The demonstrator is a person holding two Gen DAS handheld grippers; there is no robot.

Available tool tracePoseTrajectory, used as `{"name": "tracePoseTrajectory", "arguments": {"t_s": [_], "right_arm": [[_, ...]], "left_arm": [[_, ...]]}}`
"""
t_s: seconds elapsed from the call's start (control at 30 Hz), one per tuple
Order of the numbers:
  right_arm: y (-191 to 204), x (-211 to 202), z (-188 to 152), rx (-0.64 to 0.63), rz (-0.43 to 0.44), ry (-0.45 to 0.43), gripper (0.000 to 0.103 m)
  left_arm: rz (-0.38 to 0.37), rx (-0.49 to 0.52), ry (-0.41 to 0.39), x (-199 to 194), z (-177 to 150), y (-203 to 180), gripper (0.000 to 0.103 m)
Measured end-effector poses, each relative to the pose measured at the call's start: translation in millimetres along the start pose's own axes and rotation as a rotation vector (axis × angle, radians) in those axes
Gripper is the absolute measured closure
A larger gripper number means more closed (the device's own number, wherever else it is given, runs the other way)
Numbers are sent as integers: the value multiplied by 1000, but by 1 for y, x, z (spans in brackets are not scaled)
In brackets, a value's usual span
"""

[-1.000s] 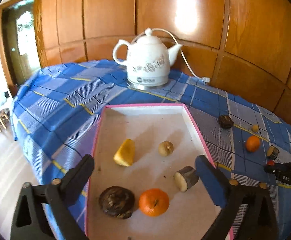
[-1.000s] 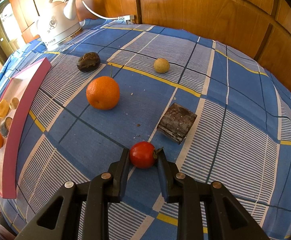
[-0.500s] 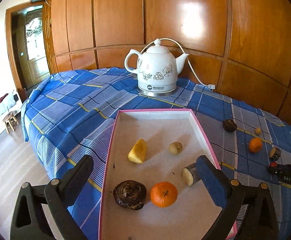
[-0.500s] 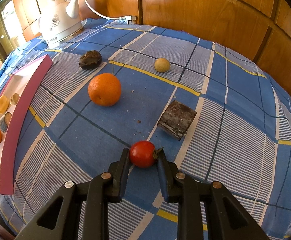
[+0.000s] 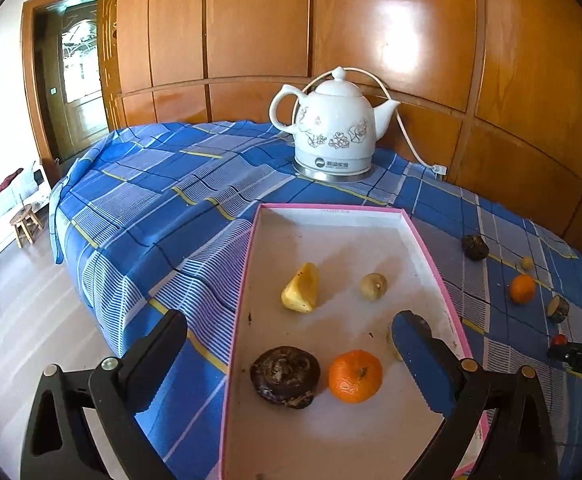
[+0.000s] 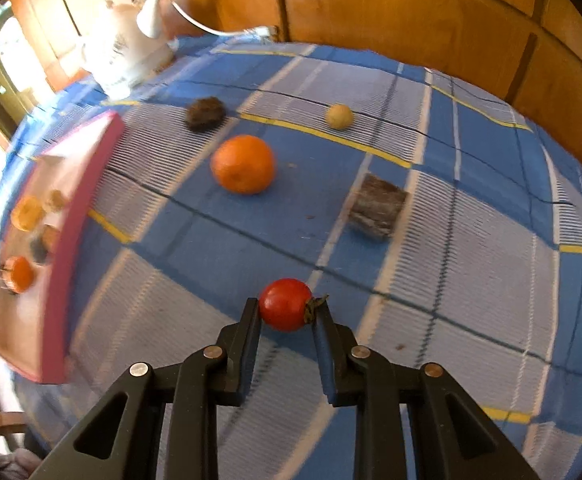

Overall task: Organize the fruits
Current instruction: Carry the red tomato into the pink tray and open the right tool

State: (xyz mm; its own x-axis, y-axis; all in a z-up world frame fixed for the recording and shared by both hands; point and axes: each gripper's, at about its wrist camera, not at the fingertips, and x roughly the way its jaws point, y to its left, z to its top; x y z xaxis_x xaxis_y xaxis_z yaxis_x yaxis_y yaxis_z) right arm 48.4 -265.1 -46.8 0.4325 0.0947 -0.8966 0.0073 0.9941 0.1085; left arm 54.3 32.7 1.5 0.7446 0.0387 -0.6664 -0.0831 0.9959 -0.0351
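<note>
My right gripper (image 6: 287,310) is shut on a small red tomato (image 6: 285,304), held above the blue checked cloth. Beyond it on the cloth lie an orange (image 6: 243,164), a dark round fruit (image 6: 205,113), a small tan fruit (image 6: 339,116) and a brown cut piece (image 6: 378,211). The pink-rimmed tray (image 5: 431,264) sits under my left gripper (image 5: 291,348), which hangs open with nothing between its fingers. In the tray lie a yellow wedge (image 5: 301,288), a small tan fruit (image 5: 374,286), a dark round fruit (image 5: 285,376), an orange (image 5: 355,376) and a cut piece partly hidden behind the right finger.
A white floral kettle (image 5: 333,136) stands on its base behind the tray, its cord running to the wooden wall. The table's edge (image 5: 91,264) drops to the floor at the left. A small stool (image 5: 25,220) stands on the floor far left.
The right gripper has lifted the tomato off the cloth and the view has swung, now blurred. The left gripper has drawn back from the tray, so more of the wall and cloth shows.
</note>
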Motion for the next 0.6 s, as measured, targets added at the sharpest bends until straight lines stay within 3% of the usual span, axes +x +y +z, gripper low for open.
{"name": "tracePoseTrajectory", "arguments": {"t_s": [0.3,0.6], "right_arm": [[76,-22,15,-80,232,-61,77],[152,-7,50,-155,345,-67,77]], "left_arm": [[-44,-32,-16,-4,5,15,0],[-60,-10,-24,-8,4,19,0]]}}
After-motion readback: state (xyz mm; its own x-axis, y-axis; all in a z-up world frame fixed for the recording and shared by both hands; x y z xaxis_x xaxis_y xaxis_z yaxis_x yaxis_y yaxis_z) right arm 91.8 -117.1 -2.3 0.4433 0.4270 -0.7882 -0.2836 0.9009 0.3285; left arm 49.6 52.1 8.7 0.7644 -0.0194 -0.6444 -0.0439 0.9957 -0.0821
